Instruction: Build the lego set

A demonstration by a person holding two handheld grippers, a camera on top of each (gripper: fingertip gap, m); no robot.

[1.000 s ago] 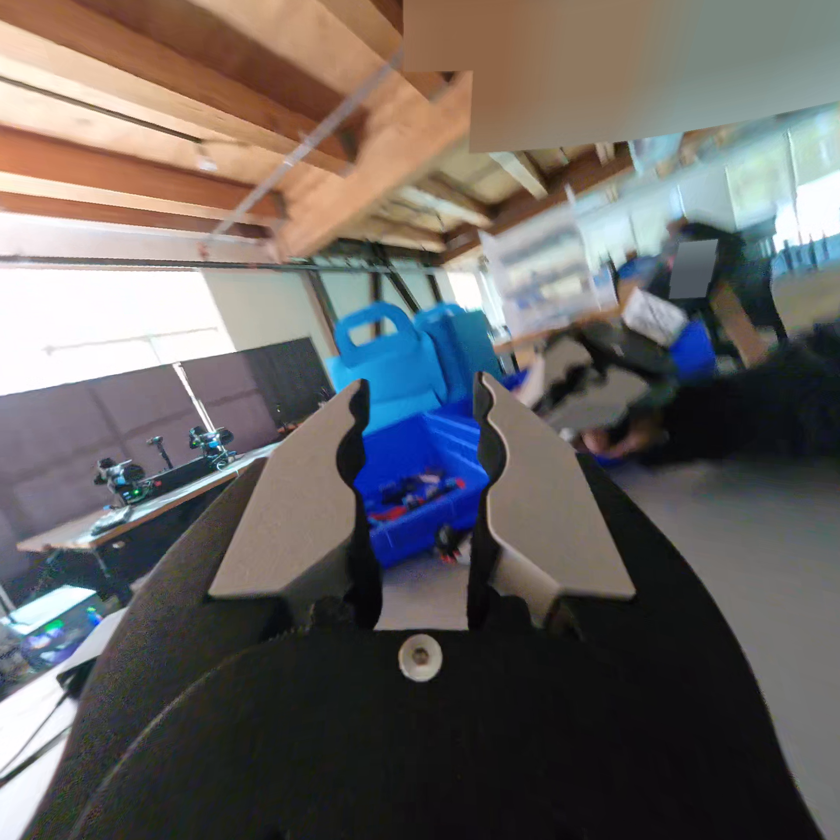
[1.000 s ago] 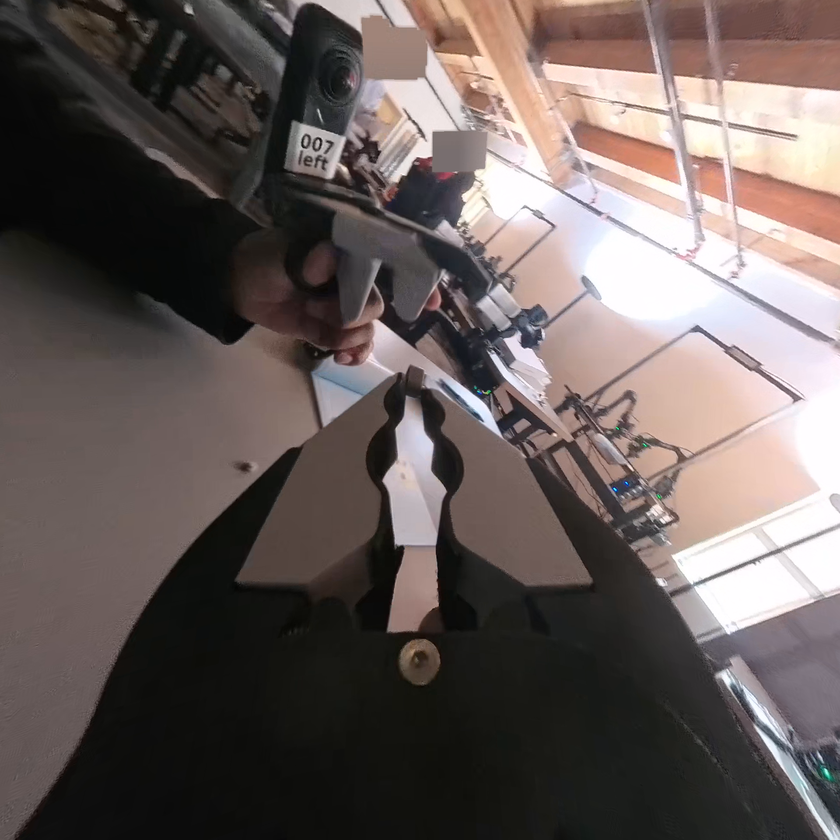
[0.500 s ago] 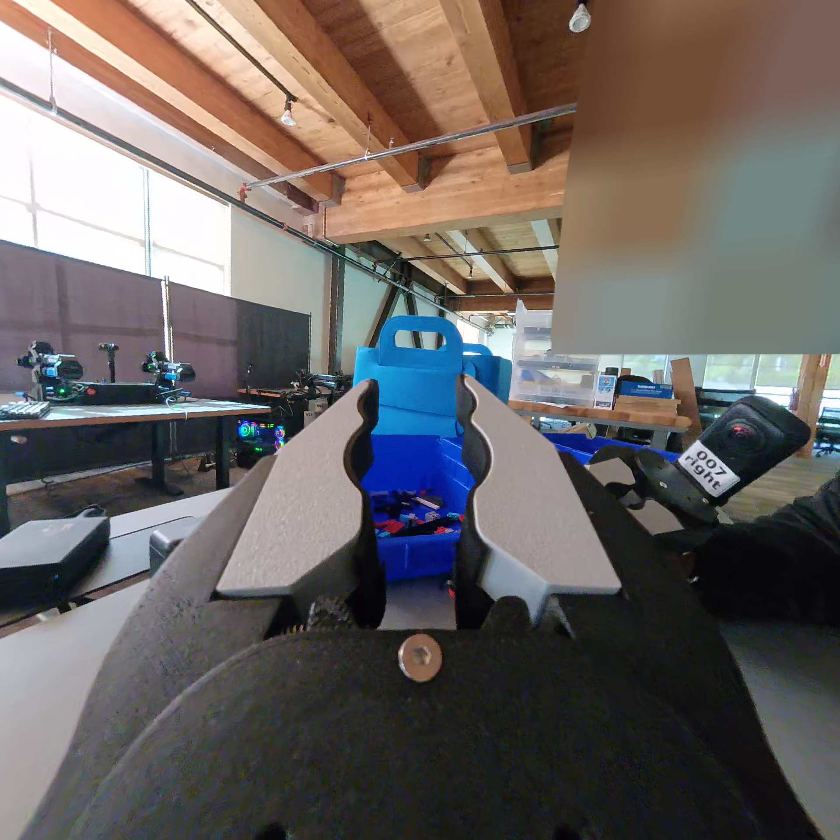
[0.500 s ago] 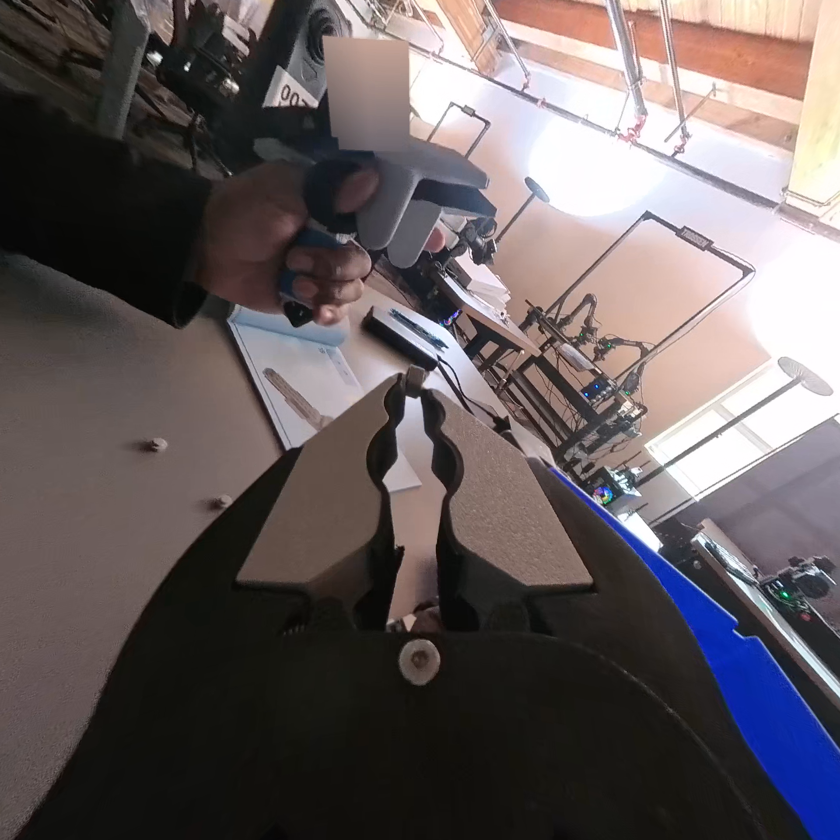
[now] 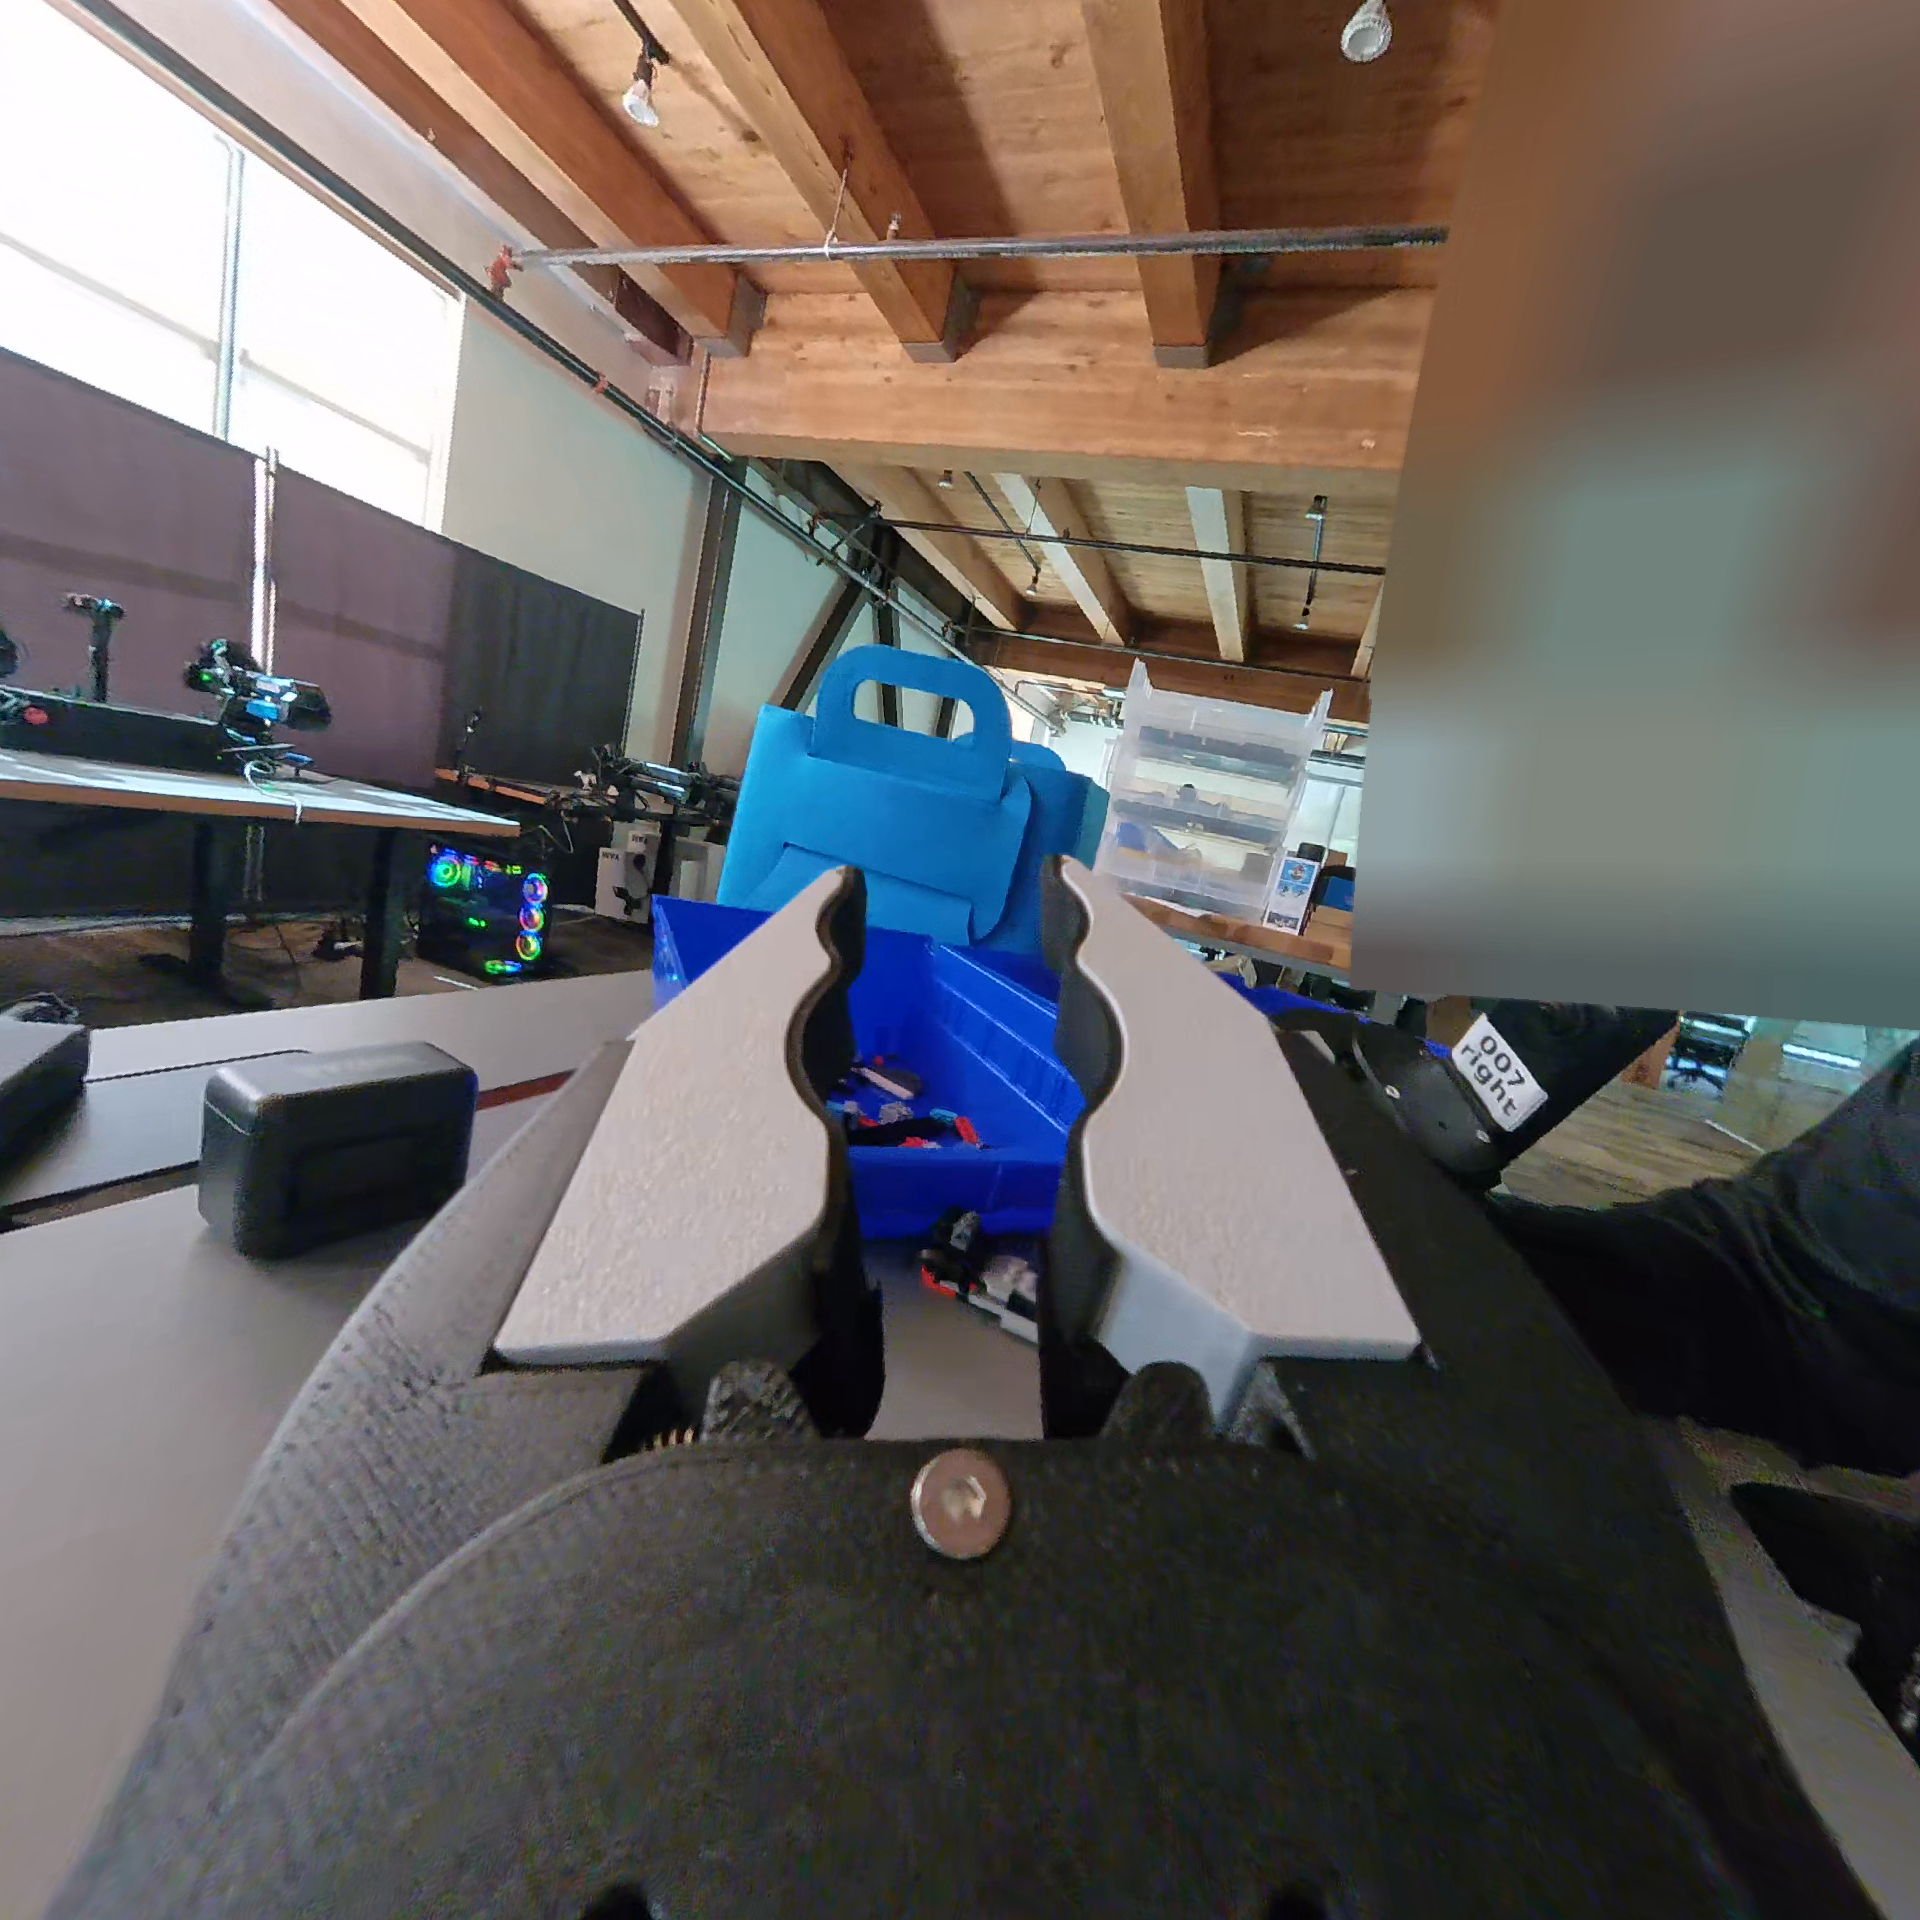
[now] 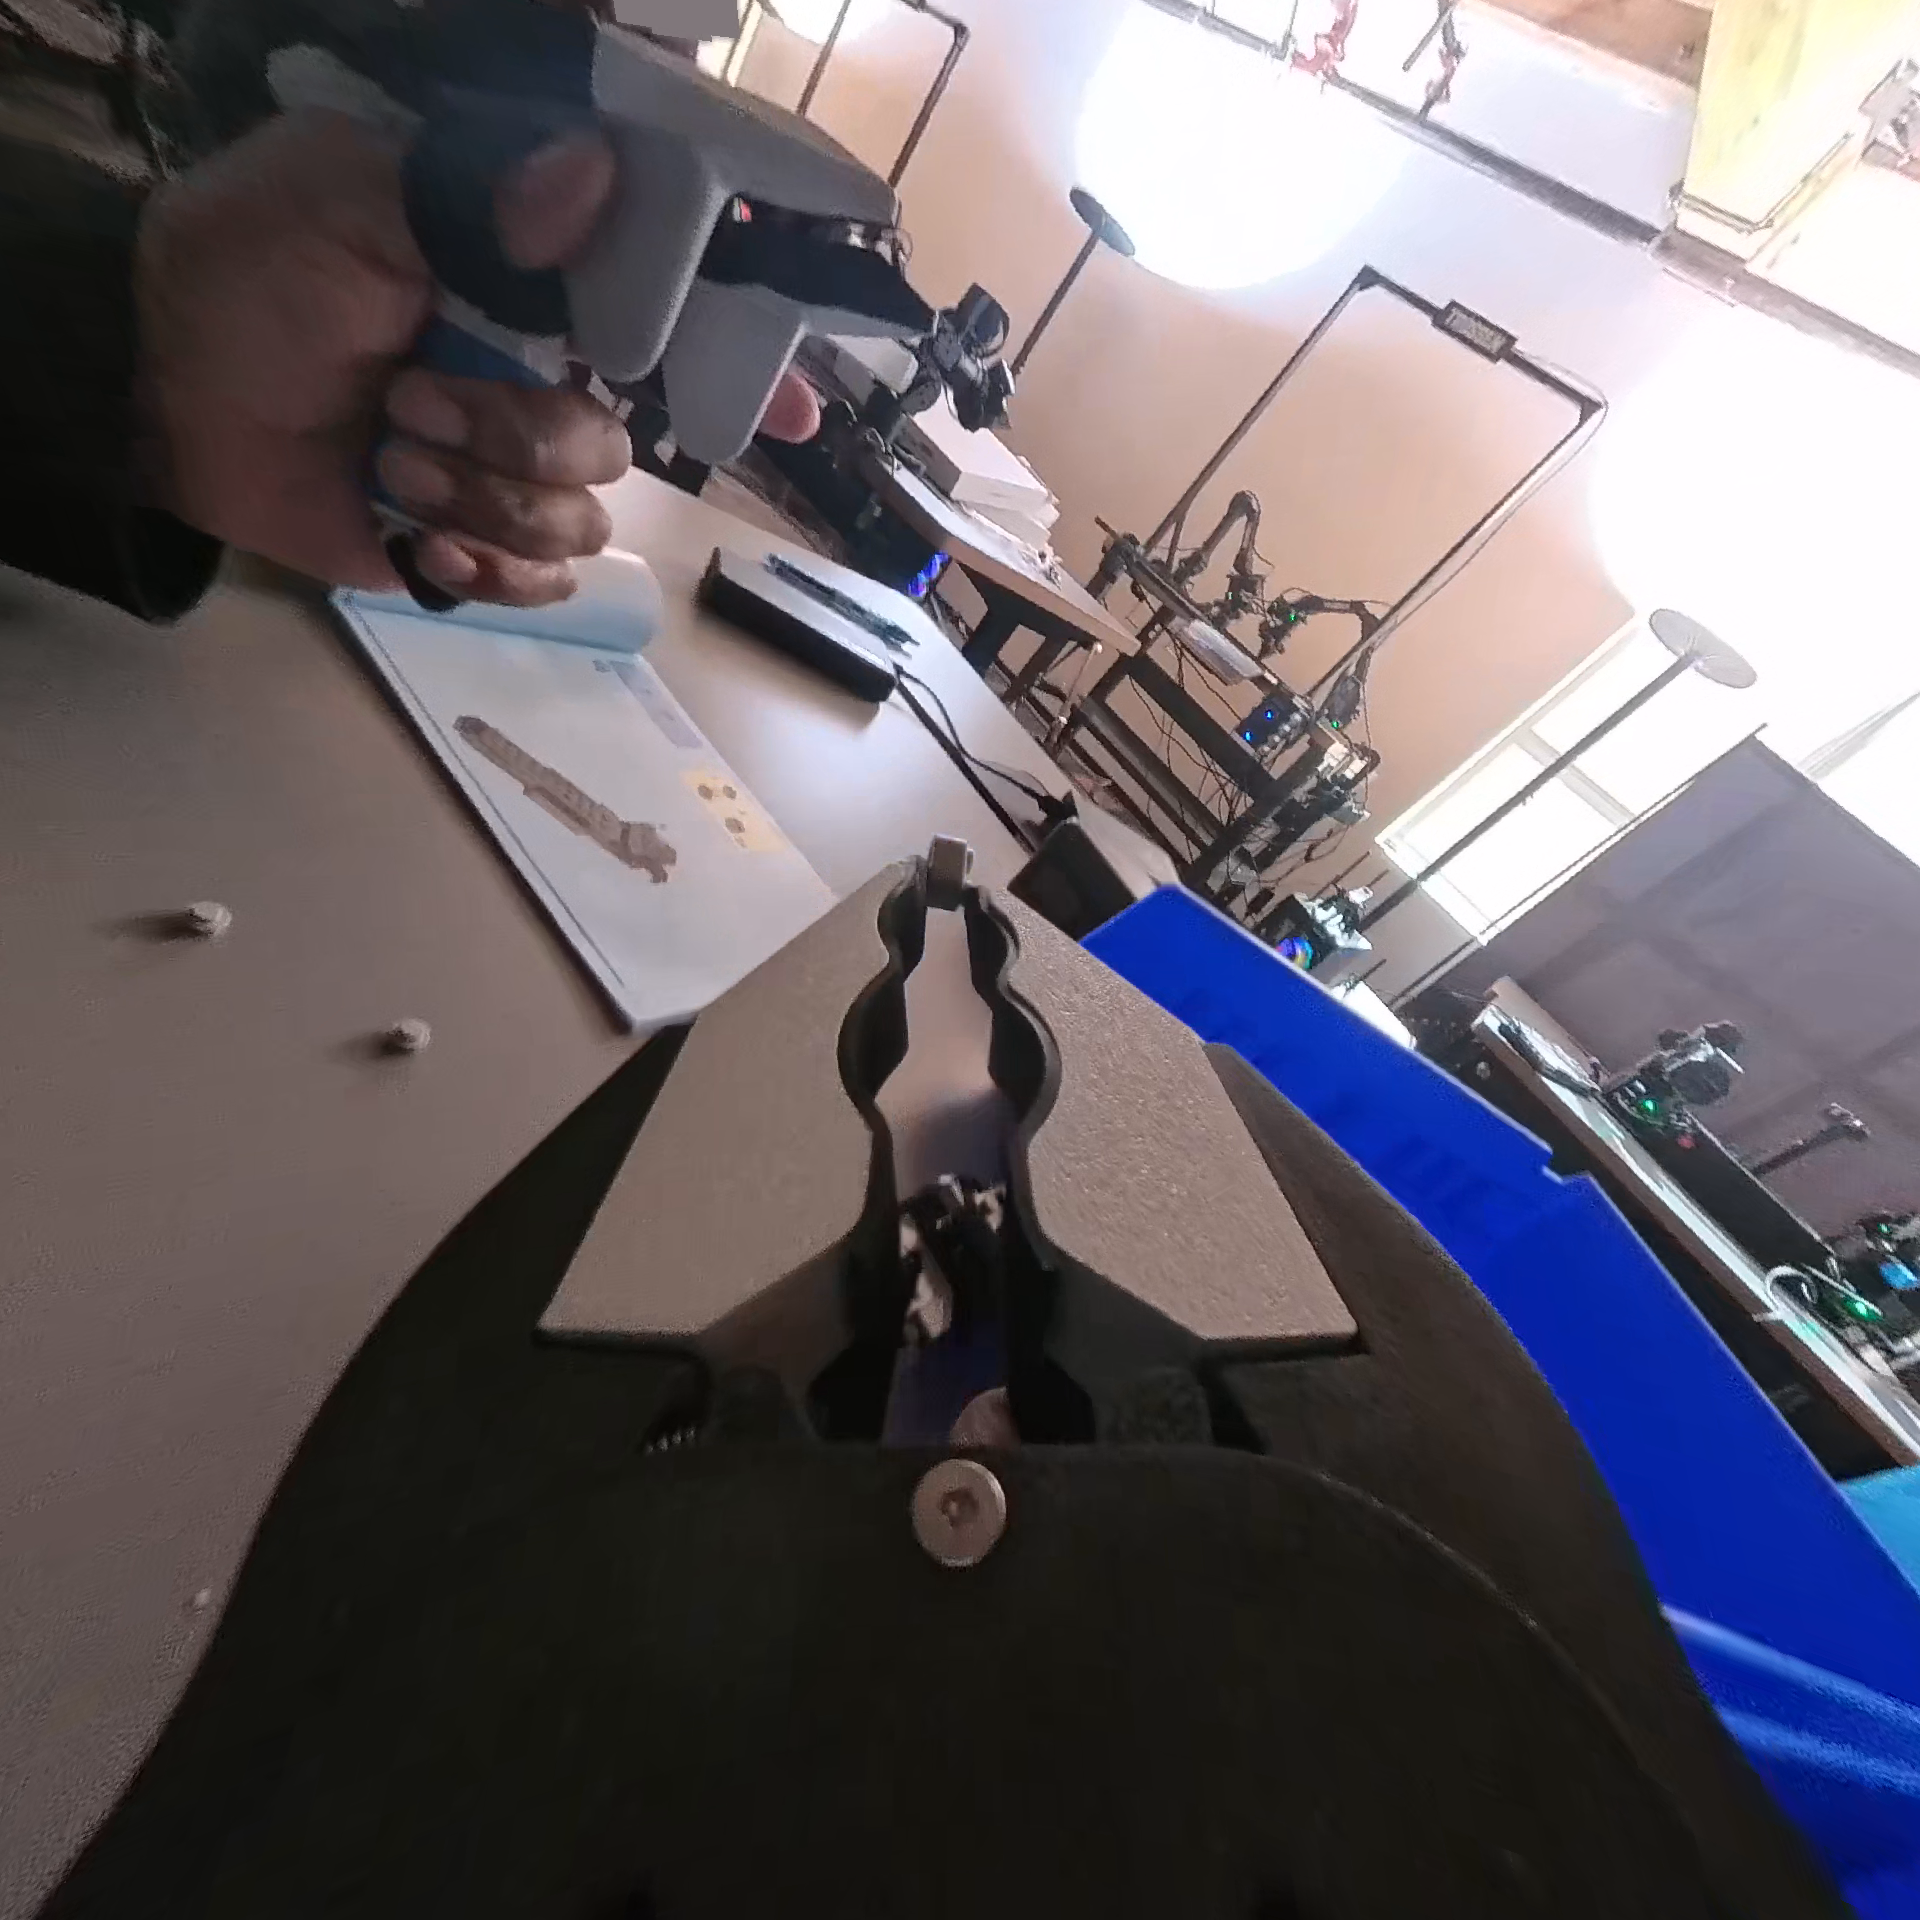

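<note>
The left gripper (image 5: 956, 914) has its fingers apart with nothing between them. Past them a small lego build (image 5: 982, 1273) lies on the grey table (image 5: 156, 1403), just in front of a blue bin (image 5: 935, 1174) with loose pieces (image 5: 904, 1101) inside. The right gripper (image 6: 943, 883) pinches a tiny grey piece (image 6: 948, 860) at its tips. The bin wall (image 6: 1455, 1174) is close on its right. An open booklet (image 6: 582, 769) and two small studs (image 6: 197, 920) lie on the bare table to the left.
</note>
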